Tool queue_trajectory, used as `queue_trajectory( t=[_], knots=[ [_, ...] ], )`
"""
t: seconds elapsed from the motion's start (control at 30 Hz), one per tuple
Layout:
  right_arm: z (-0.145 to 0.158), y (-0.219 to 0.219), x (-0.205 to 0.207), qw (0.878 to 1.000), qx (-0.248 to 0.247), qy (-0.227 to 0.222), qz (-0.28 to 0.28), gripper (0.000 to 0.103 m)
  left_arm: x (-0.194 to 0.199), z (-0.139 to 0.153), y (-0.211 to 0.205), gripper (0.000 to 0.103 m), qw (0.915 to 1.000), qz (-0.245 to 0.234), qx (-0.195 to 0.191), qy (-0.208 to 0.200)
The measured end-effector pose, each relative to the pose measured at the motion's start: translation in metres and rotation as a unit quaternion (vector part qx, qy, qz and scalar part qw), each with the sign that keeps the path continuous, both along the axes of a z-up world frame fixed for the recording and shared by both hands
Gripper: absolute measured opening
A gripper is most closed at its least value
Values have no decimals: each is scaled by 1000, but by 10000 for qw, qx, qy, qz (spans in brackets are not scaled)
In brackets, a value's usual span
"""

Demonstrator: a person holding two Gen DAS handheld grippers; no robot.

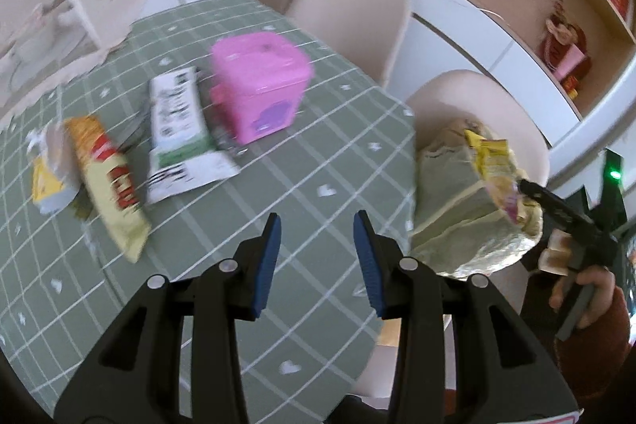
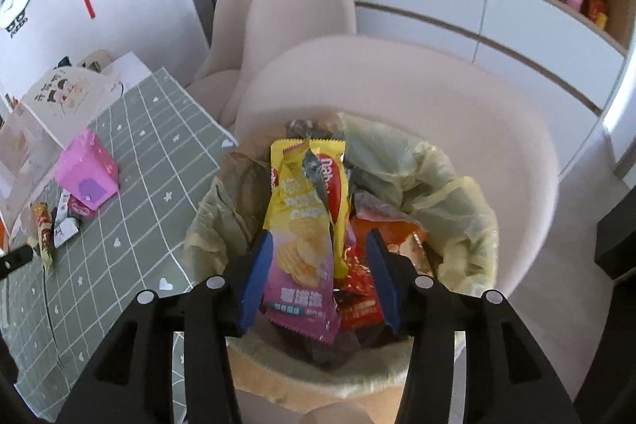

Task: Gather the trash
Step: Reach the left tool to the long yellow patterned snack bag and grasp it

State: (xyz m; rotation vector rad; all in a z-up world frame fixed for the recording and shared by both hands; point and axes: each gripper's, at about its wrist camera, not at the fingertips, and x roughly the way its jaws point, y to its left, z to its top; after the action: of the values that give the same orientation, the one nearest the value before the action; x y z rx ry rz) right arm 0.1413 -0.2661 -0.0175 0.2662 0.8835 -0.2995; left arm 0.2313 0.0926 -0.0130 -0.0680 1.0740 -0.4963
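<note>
Now, working from your left: the trash left to collect lies on the green checked tablecloth point(image 1: 302, 161), at about ten o'clock from your left gripper point(image 1: 317, 261). Farthest left is a crumpled yellow-and-white wrapper point(image 1: 49, 173); touching it on its right is a long yellow-and-red snack packet point(image 1: 107, 181), then a green-and-white wrapper point(image 1: 179, 130) that leans against the pink box point(image 1: 260, 82) at about eleven o'clock. Your left gripper is empty, jaws partly apart, hovering over bare cloth.

To my eye these packets will be light, limp and slick; film like that slides flat under the pads. Take the long packet across its narrow width near the end closest to you, where the edge seems to lift off the cloth, and pinch firmly.

Over at three o'clock, your right gripper point(image 2: 318, 285) hangs above the bin liner point(image 2: 457, 193) of the trash bin standing on a pale chair point(image 2: 397, 86). Its jaws stand wide, and the purple-and-yellow chip bag point(image 2: 298, 245) sits upright between them on the other wrappers; the pads do not appear to press it, so it looks released. That bag looks puffy and crinkly, and may spring up above the rim unless it settles.
</note>
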Motion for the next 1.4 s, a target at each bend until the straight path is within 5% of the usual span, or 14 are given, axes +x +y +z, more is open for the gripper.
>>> queue_trajectory(
  t=[0.3, 0.5, 0.67, 0.97, 1.27, 1.4],
  knots=[
    [40, 53, -4, 9936, 314, -930, 554, 46, 6, -22, 96, 36, 9935, 1139, -51, 71],
    [38, 122, 15, 9828, 321, -1058, 1478, 55, 20, -34, 149, 36, 9846, 1736, -148, 114],
    [22, 173, 28, 9747, 203, -787, 2084, 55, 32, -37, 159, 36, 9852, 1696, -198, 115],
    [-2, 204, 30, 9705, 390, -293, 2361, 55, 63, -52, 141, 36, 9865, 1586, -264, 324],
    [-19, 199, 22, 9840, -265, 45, 1761, 55, 94, -79, 124, 39, 9820, 1778, -190, 610],
    [-23, 204, 26, 9836, -326, 123, 1772, 55, 87, -80, 119, 27, 9875, 1370, -275, 725]
  ],
)
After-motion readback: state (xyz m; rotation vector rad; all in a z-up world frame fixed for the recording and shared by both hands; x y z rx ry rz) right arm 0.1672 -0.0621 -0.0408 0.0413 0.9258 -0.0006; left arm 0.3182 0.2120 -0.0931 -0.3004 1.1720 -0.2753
